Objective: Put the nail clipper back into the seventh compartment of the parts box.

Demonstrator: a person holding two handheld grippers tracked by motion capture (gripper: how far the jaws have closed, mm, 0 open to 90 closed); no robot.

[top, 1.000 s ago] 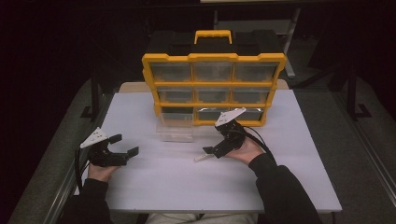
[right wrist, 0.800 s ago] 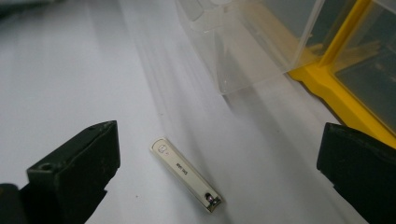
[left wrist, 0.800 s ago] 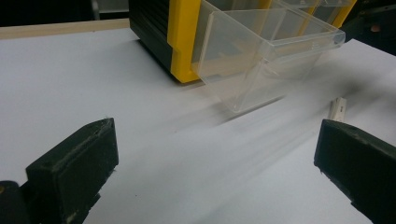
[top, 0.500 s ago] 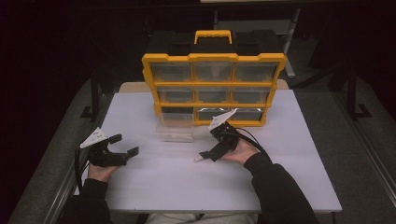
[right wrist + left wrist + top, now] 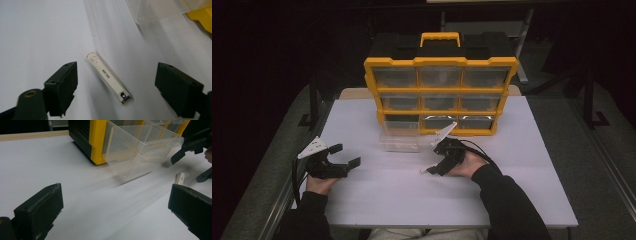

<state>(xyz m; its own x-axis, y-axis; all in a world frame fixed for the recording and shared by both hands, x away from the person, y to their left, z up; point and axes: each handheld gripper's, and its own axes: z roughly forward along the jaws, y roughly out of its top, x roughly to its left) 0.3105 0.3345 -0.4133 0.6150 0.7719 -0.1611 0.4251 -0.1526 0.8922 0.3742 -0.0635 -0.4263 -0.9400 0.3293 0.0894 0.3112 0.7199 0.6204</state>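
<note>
Right gripper (image 5: 116, 82) straddles the nail clipper (image 5: 108, 77) lying flat mid-frame, jaws just been closing but not touching yet, drawer (image 5: 399, 141) pulled out to receive it; left gripper (image 5: 343, 156) idles wide open.

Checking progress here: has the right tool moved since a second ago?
Yes. The right tool has dropped toward the white table, away from the yellow drawer organiser.

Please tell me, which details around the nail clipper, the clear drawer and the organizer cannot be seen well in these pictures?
- Nail clipper: in the high view the right gripper covers most of it.
- Clear drawer: contents unreadable; right gripper view cuts it at the top edge.
- Yellow organizer: drawer contents too small and dim in the high view.
</note>
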